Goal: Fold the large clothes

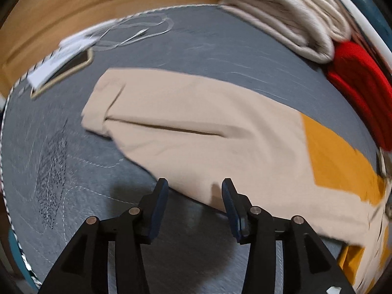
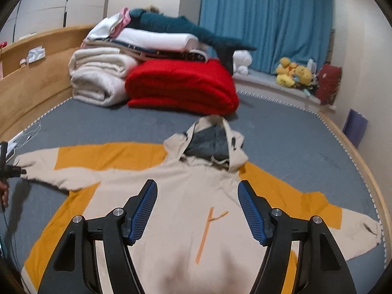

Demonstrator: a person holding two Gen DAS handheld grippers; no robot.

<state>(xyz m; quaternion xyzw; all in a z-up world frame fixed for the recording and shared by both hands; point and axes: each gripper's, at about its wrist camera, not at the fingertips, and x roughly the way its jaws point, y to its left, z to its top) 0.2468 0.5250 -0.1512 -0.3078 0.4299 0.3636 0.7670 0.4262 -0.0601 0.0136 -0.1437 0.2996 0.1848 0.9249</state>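
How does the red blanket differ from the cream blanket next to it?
The red blanket is bright red and folded flat; the cream blanket is pale and folded into thicker, rounded layers. The cream one lies nearer the wooden headboard. Both are folded, side by side on the bed.

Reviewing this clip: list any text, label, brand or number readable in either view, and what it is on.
None can be read.
Hoodie: an orange chest mark, a shape rather than letters.
White papers by the bed's edge: too blurred to read.
Red bag near the curtain: pale marks, too small to read.
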